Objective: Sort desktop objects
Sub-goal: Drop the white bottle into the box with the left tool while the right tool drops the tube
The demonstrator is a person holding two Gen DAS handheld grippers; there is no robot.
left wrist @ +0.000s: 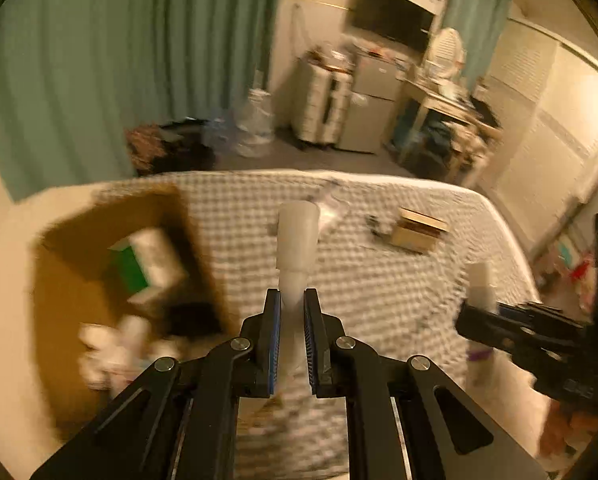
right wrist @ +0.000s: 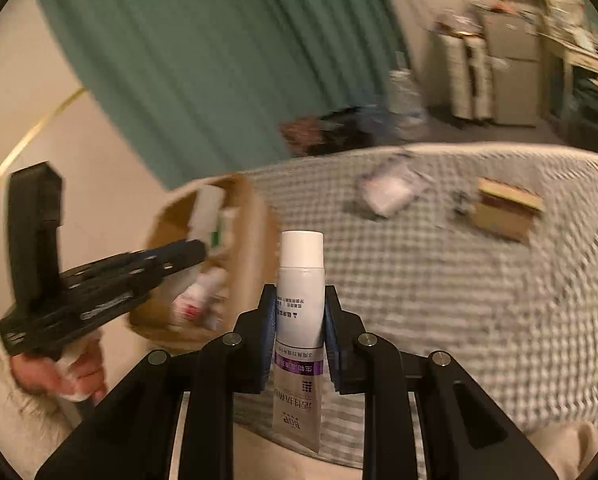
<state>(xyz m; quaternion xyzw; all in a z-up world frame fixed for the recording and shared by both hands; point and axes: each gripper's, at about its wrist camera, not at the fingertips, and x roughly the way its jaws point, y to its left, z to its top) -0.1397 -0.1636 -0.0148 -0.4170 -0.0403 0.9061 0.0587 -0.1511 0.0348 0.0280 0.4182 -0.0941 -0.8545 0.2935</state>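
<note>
My left gripper (left wrist: 292,300) is shut on a pale white tube (left wrist: 297,240), cap pointing forward, held above the checked bed cover. My right gripper (right wrist: 300,300) is shut on a white tube with a purple band (right wrist: 301,320), cap forward. A brown cardboard box (left wrist: 71,280) sits at the left on the bed; it holds a green and white carton (left wrist: 147,264) and several small white items. The box also shows in the right wrist view (right wrist: 251,232), with the left gripper (right wrist: 99,284) beside it. The right gripper (left wrist: 531,332) with its tube shows at the right of the left wrist view.
On the checked cover (right wrist: 459,300) lie a small brown and cream box (right wrist: 507,208), a crumpled clear packet (right wrist: 387,188) and a small dark item (right wrist: 459,200). Teal curtains, a fridge, a desk and floor clutter stand beyond the bed. Both views are motion blurred.
</note>
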